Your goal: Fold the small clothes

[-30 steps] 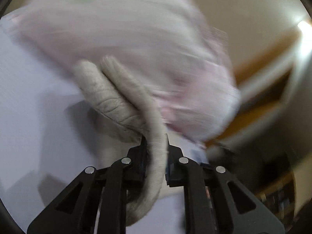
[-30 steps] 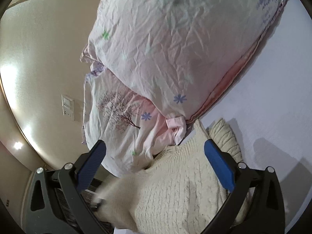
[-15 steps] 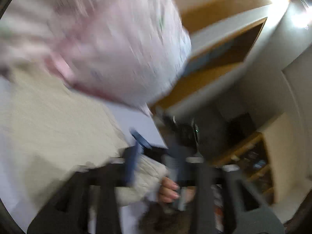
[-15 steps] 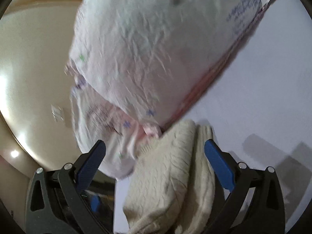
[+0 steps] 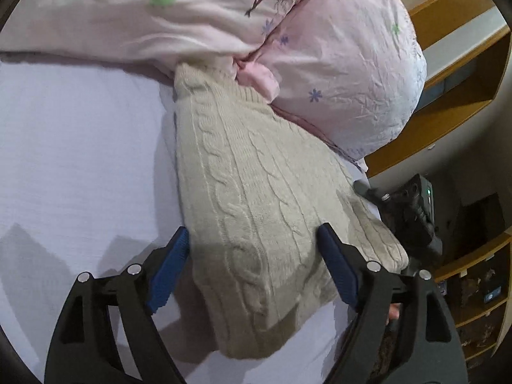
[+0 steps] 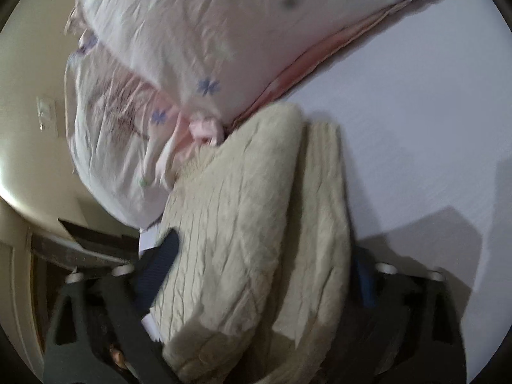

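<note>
A cream cable-knit sweater (image 5: 256, 198) lies folded on the pale lilac bed sheet (image 5: 70, 160), its far end against the pink pillows. My left gripper (image 5: 252, 268) is open, its blue-padded fingers (image 5: 169, 268) wide apart on either side of the sweater's near end, not clamped on it. In the right wrist view the same sweater (image 6: 256, 240) fills the space between the wide-apart fingers of my right gripper (image 6: 262, 272), which is open. That view is blurred.
Two pink floral pillows (image 5: 345, 73) lie at the head of the bed, touching the sweater. They also show in the right wrist view (image 6: 198, 48). Wooden shelves (image 5: 464, 73) and a dark device (image 5: 412, 211) stand beyond the bed edge on the right. A wall switch (image 6: 44, 115) is at left.
My left gripper was shut on a sweater fold a second ago; it has let go, opened wide and swung over the folded sweater. The right gripper stayed open and shifted closer over it.
</note>
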